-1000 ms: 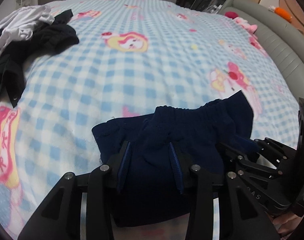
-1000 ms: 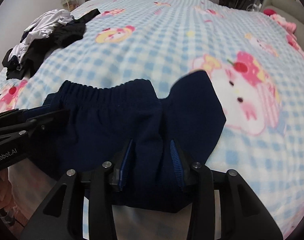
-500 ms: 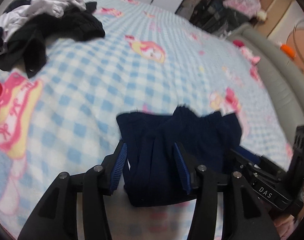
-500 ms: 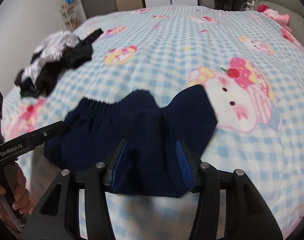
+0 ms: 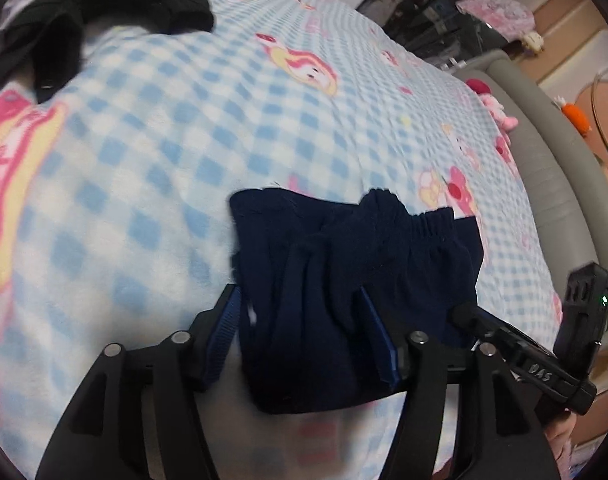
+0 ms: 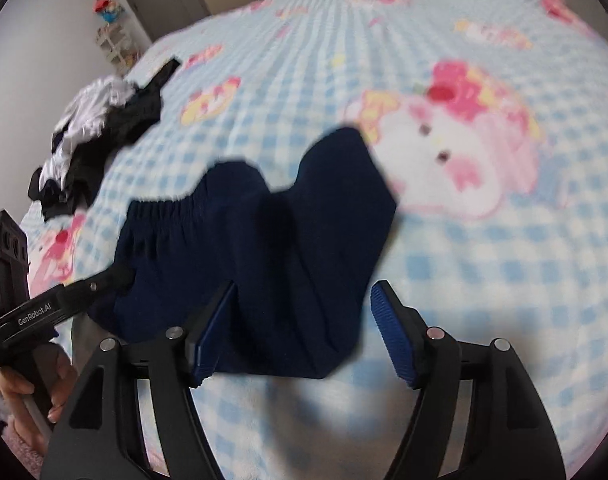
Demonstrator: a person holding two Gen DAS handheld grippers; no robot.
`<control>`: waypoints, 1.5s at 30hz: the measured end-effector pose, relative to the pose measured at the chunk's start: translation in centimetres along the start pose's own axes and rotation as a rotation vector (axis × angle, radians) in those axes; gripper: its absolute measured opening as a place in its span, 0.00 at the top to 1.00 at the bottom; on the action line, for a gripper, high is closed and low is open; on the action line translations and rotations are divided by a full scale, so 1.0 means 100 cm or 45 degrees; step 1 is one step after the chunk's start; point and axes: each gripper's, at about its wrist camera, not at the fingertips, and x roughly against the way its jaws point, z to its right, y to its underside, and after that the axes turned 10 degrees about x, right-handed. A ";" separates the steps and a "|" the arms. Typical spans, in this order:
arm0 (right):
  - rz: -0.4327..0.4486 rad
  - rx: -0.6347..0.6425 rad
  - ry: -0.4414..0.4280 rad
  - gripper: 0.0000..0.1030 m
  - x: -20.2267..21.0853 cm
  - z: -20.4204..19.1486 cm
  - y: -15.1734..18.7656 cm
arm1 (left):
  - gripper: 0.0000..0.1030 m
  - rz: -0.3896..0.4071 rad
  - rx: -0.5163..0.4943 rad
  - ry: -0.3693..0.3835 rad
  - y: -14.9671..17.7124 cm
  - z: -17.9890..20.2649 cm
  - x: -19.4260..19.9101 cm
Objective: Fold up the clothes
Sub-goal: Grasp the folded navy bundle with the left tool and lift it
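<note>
Both pairs of jaws are being opened wide. The left gripper (image 5: pixel 301 336) and right gripper (image 6: pixel 304 330) are each straddling, not pinching, one navy garment (image 6: pixel 259 256) lying bunched on the checked blanket (image 6: pixel 484 300). One dark-and-white clothes pile (image 6: pixel 99 136) is seen at ten o'clock.

Right gripper (image 6: pixel 304 320), jaws opening, above navy shorts (image 6: pixel 263 248) lying bunched on a blue-checked bed blanket (image 6: pixel 484 272); left gripper (image 6: pixel 103 280) at the shorts' waistband edge.
</note>
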 end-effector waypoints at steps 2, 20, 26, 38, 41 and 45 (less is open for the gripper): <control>-0.011 0.053 0.032 0.29 -0.009 -0.009 -0.002 | 0.35 -0.013 -0.017 -0.027 -0.001 0.004 -0.008; -0.037 0.084 -0.099 0.80 -0.015 -0.028 -0.020 | 0.78 -0.007 -0.169 0.019 0.008 0.047 0.017; 0.100 0.044 -0.063 0.84 0.040 -0.014 -0.016 | 0.80 -0.001 -0.338 0.020 0.028 0.106 0.038; 0.225 -0.119 0.117 0.84 0.143 0.127 -0.008 | 0.80 -0.083 -0.547 0.191 0.065 0.278 0.003; 0.241 -0.164 0.183 0.84 0.168 0.177 -0.013 | 0.80 -0.123 -0.585 0.247 0.071 0.337 -0.025; 0.272 -0.238 0.235 0.84 0.199 0.247 -0.020 | 0.80 -0.136 -0.638 0.294 0.075 0.404 -0.055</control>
